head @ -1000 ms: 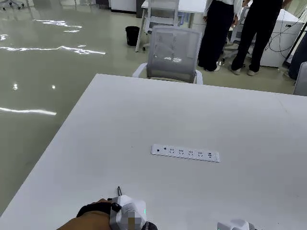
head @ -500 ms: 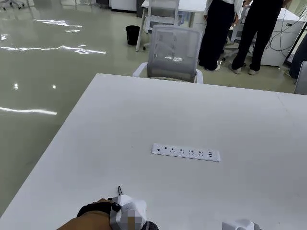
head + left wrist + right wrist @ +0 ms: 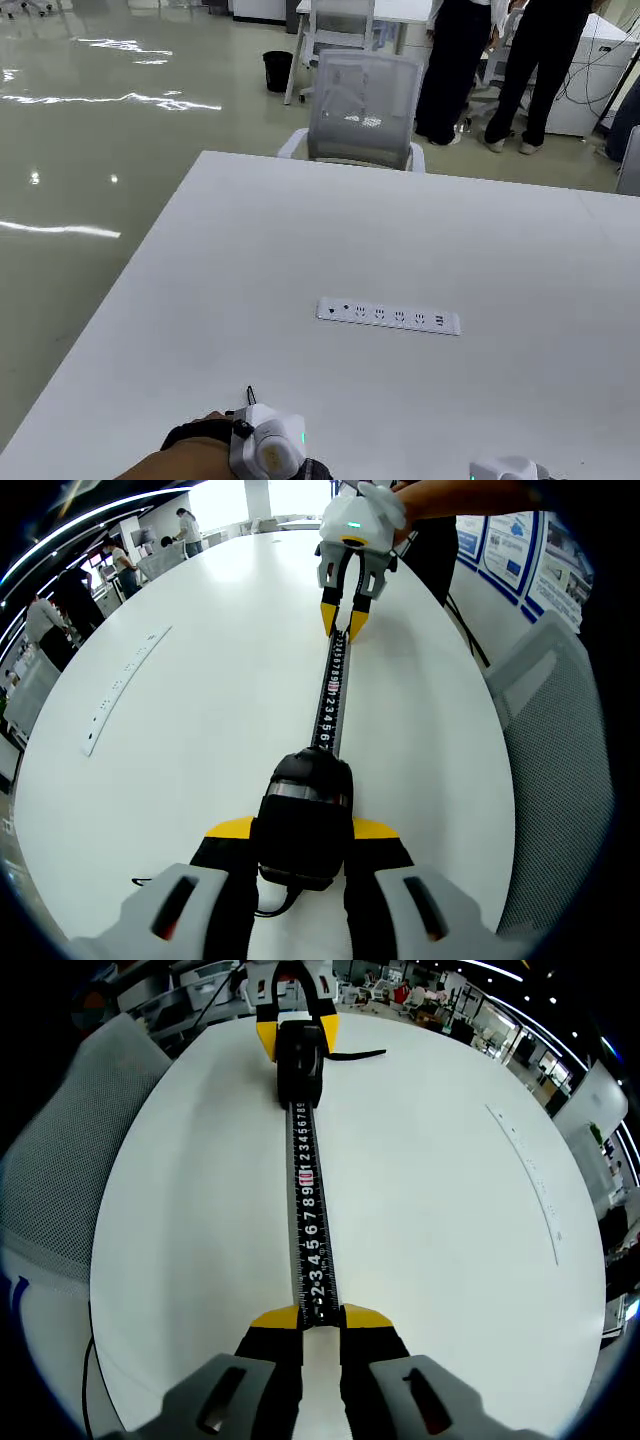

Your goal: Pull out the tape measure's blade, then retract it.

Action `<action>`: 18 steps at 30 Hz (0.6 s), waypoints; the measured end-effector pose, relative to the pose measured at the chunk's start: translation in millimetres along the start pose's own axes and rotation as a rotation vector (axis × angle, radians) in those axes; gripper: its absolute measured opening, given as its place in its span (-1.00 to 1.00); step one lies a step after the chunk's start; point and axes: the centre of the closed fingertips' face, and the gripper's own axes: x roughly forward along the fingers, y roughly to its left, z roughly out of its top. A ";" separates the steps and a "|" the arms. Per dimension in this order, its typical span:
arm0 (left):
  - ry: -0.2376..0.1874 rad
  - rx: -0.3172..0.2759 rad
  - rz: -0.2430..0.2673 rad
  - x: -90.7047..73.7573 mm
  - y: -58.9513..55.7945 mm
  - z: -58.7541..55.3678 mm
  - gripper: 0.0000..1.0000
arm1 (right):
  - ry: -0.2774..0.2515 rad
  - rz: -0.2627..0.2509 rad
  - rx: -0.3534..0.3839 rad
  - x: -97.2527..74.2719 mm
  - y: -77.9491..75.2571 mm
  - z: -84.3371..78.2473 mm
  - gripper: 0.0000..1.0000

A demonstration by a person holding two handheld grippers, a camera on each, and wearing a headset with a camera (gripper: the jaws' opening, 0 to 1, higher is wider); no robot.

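Tape measure case [image 3: 300,820] sits on the white counter [image 3: 190,740], clamped between the fingers of my left gripper [image 3: 302,832]. Its blade [image 3: 308,1200] stretches out along the counter to my right gripper [image 3: 320,1318], whose fingers pinch the blade's end. A power strip [image 3: 388,317] lies well apart.

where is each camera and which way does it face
Head view: on the headset, facing forward and down over the table and power strip; the person's hand shows at bottom.
Left gripper view: on the left gripper, clamped on the tape measure case, facing along the blade to the right gripper.
Right gripper view: on the right gripper, pinching the blade tip, facing the case.
Shared: both gripper views show the blade.
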 end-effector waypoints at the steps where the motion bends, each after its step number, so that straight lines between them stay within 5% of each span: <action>1: 0.000 0.000 0.000 0.0 0.1 -0.1 -0.43 | 0.000 0.001 0.000 -0.7 0.2 -0.2 -0.78; 18: 0.001 -0.004 0.000 0.8 0.4 -0.4 -0.43 | 0.017 -0.001 0.007 -3.5 -1.7 -10.7 -0.78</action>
